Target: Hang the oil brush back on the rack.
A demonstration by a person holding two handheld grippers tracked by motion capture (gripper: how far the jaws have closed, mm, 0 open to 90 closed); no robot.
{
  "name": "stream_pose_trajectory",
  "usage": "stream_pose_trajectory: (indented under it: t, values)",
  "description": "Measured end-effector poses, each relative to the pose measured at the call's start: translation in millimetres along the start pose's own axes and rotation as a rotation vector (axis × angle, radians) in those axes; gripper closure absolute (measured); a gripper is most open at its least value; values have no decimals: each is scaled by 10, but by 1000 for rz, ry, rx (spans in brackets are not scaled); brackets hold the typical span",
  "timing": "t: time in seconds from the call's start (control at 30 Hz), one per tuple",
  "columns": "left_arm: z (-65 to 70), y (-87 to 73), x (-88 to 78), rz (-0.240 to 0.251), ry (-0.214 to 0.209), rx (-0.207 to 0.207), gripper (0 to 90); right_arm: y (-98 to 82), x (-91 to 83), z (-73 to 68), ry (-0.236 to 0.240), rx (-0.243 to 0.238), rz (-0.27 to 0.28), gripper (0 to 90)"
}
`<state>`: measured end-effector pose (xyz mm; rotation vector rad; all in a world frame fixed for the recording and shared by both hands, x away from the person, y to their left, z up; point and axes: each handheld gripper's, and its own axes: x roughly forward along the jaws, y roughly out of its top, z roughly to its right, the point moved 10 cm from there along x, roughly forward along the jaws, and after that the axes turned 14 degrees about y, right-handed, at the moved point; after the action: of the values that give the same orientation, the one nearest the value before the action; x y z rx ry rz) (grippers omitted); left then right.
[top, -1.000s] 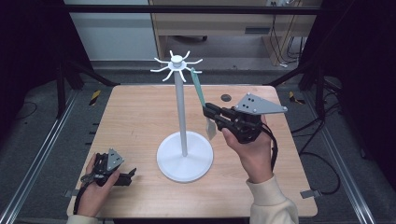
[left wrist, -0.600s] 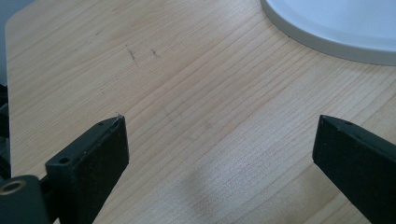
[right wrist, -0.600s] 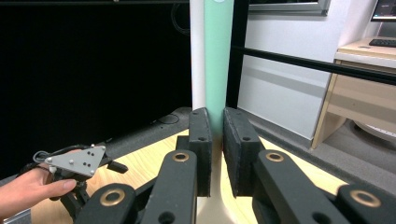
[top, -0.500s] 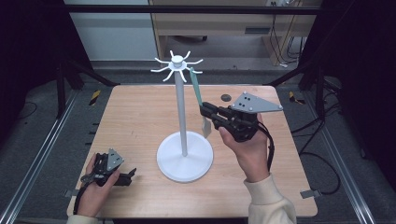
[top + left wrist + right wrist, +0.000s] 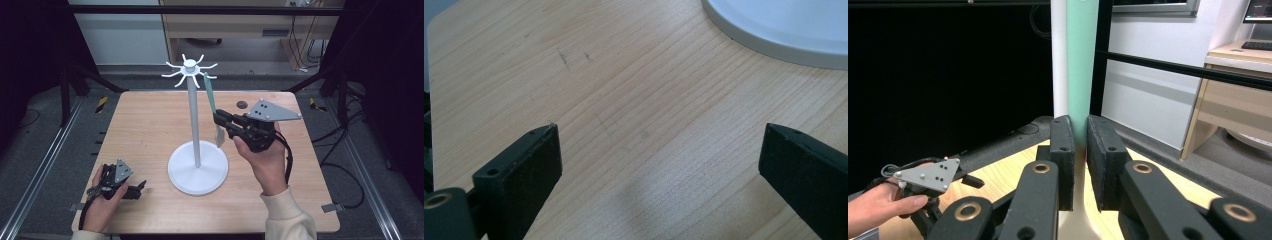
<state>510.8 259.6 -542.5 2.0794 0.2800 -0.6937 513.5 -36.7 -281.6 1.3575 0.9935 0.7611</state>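
Your wooden table (image 5: 145, 130) carries the white stand's round base (image 5: 198, 168) near its middle, and a small dark round object (image 5: 242, 104) near the far edge.

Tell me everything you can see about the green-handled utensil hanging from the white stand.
The green-handled utensil is slim, with a mint-green handle and a pale, whitish lower end; its exact type is hard to tell. It hangs nearly upright, slightly slanted, from a hook of the white spoked stand, right of the white pole and above the wooden table. The right gripper is shut on it, both pads pressing where green meets white.
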Motion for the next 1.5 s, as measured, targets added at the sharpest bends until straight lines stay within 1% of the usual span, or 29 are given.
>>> stream_pose_trajectory:
  t: [0.17, 0.37, 0.67, 0.77, 0.83, 0.93, 0.97, 1.0, 1.07, 1.1, 1.17, 1.2, 1.23, 1.27, 1.3, 1.37, 1.5]
  values:
    - [-3, -3, 2, -1, 2, -1, 31, 1, 13, 1, -5, 1, -3, 818]
    - [-3, -4, 1, -2, 2, 0, 32, 2, 46, -18, -19, -17, -16, 811]
    - [0, 0, 0, 1, 0, -2, 31, 13, 9, -9, -29, -19, -12, 802]
    - [-1, -3, -1, -1, -2, 0, 31, 15, -20, 5, -47, -27, -15, 792]
    - [-3, -4, -2, -2, -2, 2, 32, 5, -52, 31, -71, -37, -26, 766]
    - [0, -1, -1, 1, 0, 1, 32, -37, -126, 121, -148, -59, -54, 689]
    - [0, -1, -1, 1, -1, 1, 32, -61, -157, 170, -184, -68, -66, 644]
    - [1, -1, -1, 1, -1, 2, 32, -86, -187, 224, -221, -67, -76, 588]
    - [0, -2, -1, -1, -1, 4, 32, -156, -254, 354, -292, -57, -97, 481]
    - [2, -1, -1, 0, -1, 3, 32, -185, -283, 409, -320, -50, -102, 426]
    - [3, 1, -1, 0, -2, 3, 32, -241, -321, 503, -357, -28, -111, 304]
    - [5, 1, -2, -1, -2, 4, 32, -287, -347, 566, -384, -9, -122, 249]
    - [7, 2, -3, 0, -2, 3, 32, -324, -363, 608, -403, 2, -131, 218]
    - [6, 3, -4, 0, -1, 3, 32, -363, -380, 653, -427, -2, -145, 184]
    - [6, 5, -4, 1, -1, 2, 32, -403, -389, 694, -445, -7, -159, 149]
    - [6, 3, -2, 1, -1, 2, 32, -486, -400, 755, -455, -7, -190, 111]
    - [-2, 5, -5, 3, 0, -1, 32, -602, -415, 846, -453, 17, -190, 85]
